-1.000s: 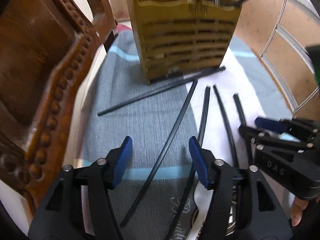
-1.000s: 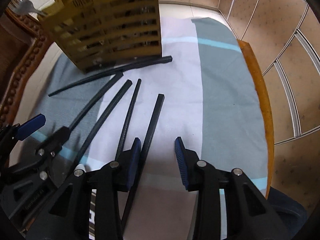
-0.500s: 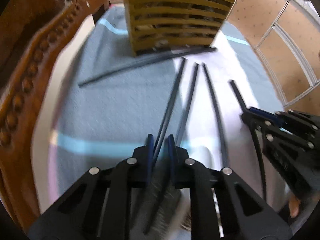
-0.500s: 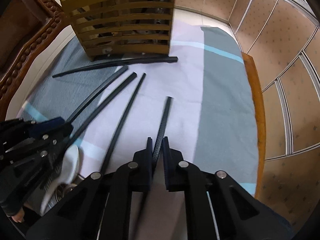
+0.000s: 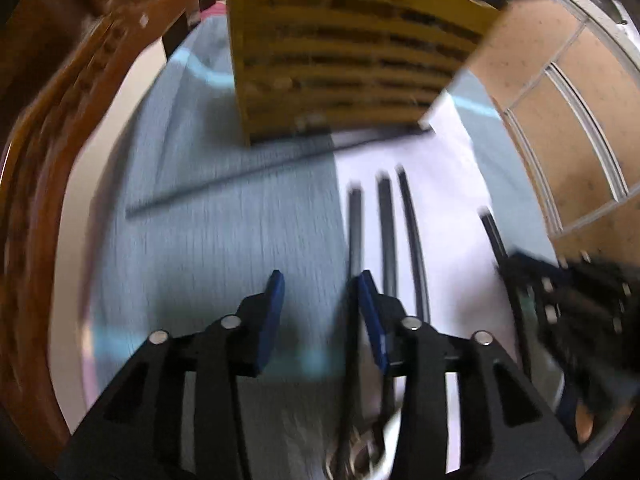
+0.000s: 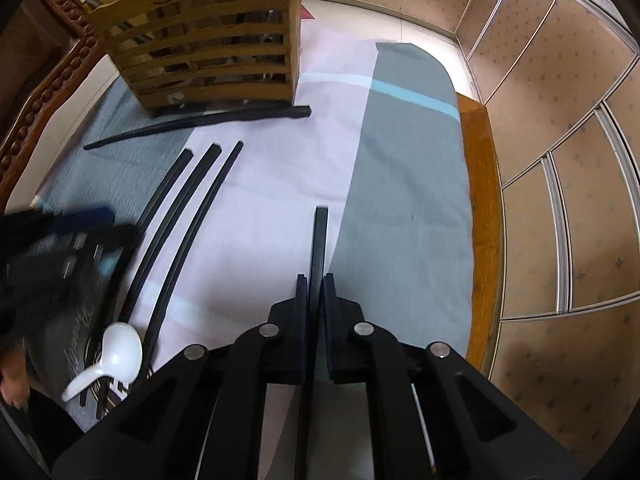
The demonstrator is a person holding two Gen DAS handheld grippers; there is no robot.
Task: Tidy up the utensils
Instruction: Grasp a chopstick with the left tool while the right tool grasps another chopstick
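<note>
Bamboo-yellow slats form the utensil holder [image 6: 208, 44], standing at 11 o'clock in the right wrist view on a grey, white and pale-blue cloth [image 6: 404, 184]; dark shapes show through the slats, but what they are cannot be told. One black chopstick [image 6: 200, 122] lies along the holder's foot. Three more chopsticks [image 6: 180, 208] lie side by side at 9 o'clock, their near ends by a white spoon [image 6: 116, 354] at 8 o'clock. The right gripper [image 6: 315, 280] points steeply down, its blue pads clamped on a single black chopstick [image 6: 320, 236] that juts toward 12 o'clock over the cloth. The left gripper [image 5: 320, 292] also tilts steeply down; its jaws have just been opening and now stand apart, with nothing pressed between them, the leftmost of the three chopsticks running by its right pad [image 5: 370, 316]. That view is blurred.
</note>
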